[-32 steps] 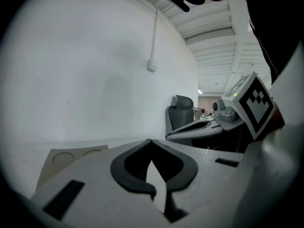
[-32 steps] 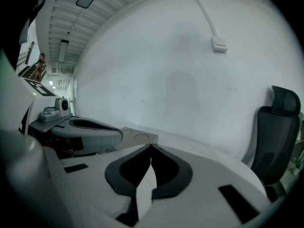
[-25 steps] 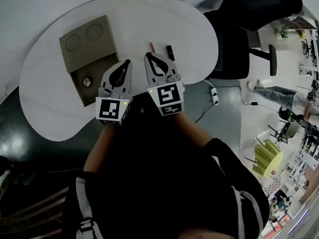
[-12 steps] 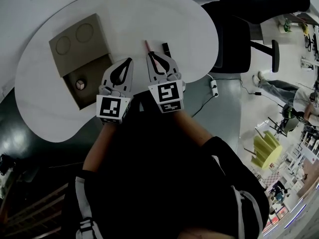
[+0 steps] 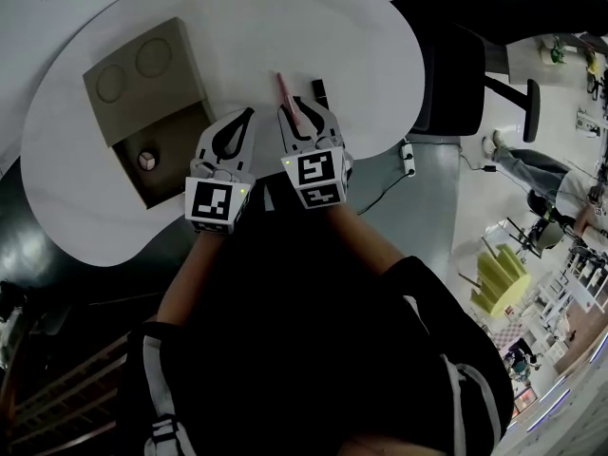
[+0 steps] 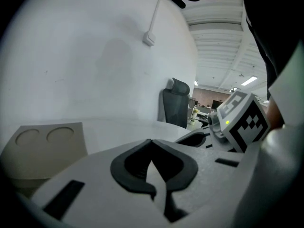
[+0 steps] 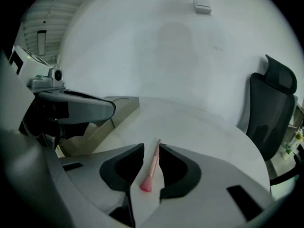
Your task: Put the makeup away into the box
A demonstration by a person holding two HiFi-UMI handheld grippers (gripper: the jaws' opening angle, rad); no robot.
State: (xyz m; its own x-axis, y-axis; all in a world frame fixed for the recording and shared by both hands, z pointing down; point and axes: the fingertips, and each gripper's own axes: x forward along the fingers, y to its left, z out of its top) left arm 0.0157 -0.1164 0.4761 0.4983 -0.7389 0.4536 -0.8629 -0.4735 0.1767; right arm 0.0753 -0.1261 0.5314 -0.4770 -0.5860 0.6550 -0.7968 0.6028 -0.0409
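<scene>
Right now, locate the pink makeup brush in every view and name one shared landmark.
Head view: pink brush upper centre, on the white table.
Left gripper view: not in it.
Right gripper view: bottom centre, between the right gripper's jaws, which have just been opening.
Shared landmark: the cardboard box, left in all three.

- The near end of the pink brush (image 5: 283, 88) is partly hidden by the right gripper (image 5: 302, 108) in the head view.
- The short dark item (image 5: 320, 91) beside it is too small to name, perhaps a makeup stick.
- The round thing (image 5: 147, 160) inside the box (image 5: 128, 98) is too small to identify.
</scene>
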